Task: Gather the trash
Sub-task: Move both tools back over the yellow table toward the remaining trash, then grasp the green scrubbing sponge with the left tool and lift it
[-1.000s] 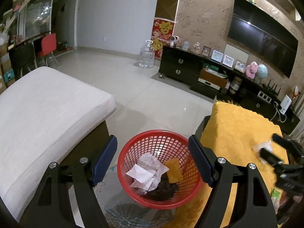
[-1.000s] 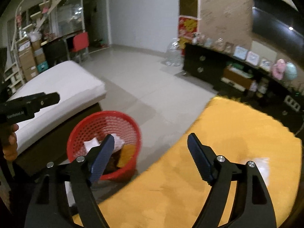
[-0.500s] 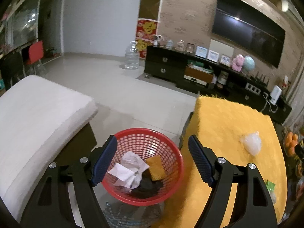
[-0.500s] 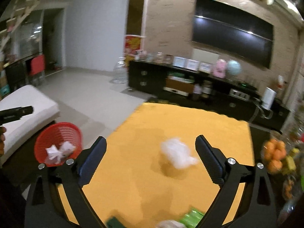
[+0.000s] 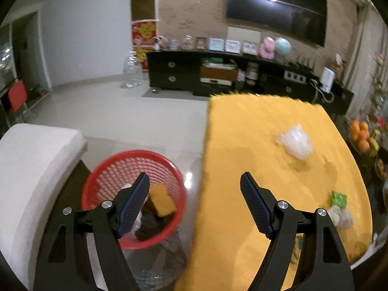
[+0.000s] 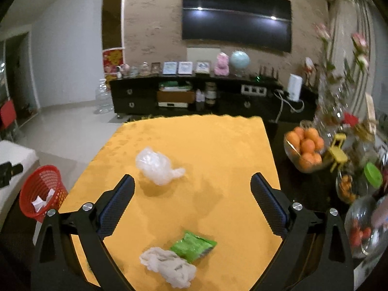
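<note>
Trash on yellow tablecloth [image 6: 206, 145]: crumpled clear plastic bag [image 6: 156, 166], featherlight, soft, slippery, best pinched mid-bunch; right gripper [image 6: 192, 191] opening wider, left gripper [image 5: 194, 194] spread, both empty

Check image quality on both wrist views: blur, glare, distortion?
Left wrist: motion blur smears the red basket and the yellow cloth edge; a light glare spot shows on the floor. Right wrist: sharper at the clear plastic bag, soft toward the oranges; ceiling lights reflect in the TV. Both: fisheye bending, dark corners.
</note>
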The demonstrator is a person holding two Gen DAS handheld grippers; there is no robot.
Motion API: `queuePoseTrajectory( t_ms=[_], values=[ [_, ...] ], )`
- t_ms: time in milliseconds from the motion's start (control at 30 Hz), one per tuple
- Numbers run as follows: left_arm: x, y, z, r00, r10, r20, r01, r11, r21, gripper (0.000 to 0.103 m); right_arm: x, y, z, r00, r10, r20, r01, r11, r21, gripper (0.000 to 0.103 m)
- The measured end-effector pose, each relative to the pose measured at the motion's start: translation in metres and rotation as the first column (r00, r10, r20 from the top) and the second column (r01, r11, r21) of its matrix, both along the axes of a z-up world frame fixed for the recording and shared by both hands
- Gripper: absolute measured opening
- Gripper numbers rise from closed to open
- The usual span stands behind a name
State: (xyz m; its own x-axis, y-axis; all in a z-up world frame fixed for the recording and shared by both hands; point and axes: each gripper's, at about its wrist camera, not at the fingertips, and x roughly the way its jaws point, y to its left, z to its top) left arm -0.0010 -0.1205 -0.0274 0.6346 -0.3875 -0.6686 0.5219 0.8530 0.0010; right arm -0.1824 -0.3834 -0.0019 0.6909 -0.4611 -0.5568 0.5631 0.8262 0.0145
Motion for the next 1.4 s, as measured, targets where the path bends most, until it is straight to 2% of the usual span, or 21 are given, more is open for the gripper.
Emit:
queuePoseTrajectory(
  t_ms=[233, 500, 700, 833, 1067, 1333, 1367, 1400],
  values=[
    [-0.035, -0.04, -0.025, 0.991, -0.131, -0.008, 0.132, 0.988, 0.075, 0.077, -0.01, -0.016, -0.007, 1.0, -0.026, 0.011, 0.026, 0.998, 0.057, 0.094],
    [-0.06, -0.062, -0.051, 0.971, -0.229, -0.062, 0.235, 0.966, 0.104, 0.077, -0.017, -0.031, -0.015, 0.999, -0.044, 0.025, 0.04, 0.989, 0.143, 0.094],
    [-0.08, -0.08, -0.066, 0.934, -0.331, -0.133, 0.343, 0.936, 0.081, 0.077, -0.018, -0.039, -0.019, 0.998, -0.046, 0.04, 0.037, 0.978, 0.207, 0.094],
    [-0.097, -0.095, -0.081, 0.9, -0.399, -0.174, 0.419, 0.903, 0.098, 0.077, -0.018, -0.042, -0.02, 0.998, -0.044, 0.056, 0.028, 0.967, 0.254, 0.094],
    [-0.105, -0.109, -0.106, 0.877, -0.413, -0.247, 0.448, 0.887, 0.108, 0.077, -0.015, -0.04, -0.02, 0.998, -0.027, 0.052, 0.013, 0.968, 0.251, 0.094],
    [-0.105, -0.119, -0.119, 0.872, -0.41, -0.268, 0.451, 0.885, 0.113, 0.077, -0.014, -0.039, -0.02, 0.999, -0.015, 0.052, 0.001, 0.967, 0.256, 0.094],
    [-0.106, -0.121, -0.121, 0.872, -0.414, -0.261, 0.455, 0.883, 0.118, 0.076, -0.014, -0.039, -0.02, 0.999, -0.015, 0.052, 0.001, 0.967, 0.256, 0.094],
    [-0.108, -0.122, -0.121, 0.871, -0.418, -0.256, 0.458, 0.88, 0.122, 0.07, -0.015, -0.039, -0.02, 0.999, -0.015, 0.053, 0.001, 0.967, 0.256, 0.094]
  ],
)
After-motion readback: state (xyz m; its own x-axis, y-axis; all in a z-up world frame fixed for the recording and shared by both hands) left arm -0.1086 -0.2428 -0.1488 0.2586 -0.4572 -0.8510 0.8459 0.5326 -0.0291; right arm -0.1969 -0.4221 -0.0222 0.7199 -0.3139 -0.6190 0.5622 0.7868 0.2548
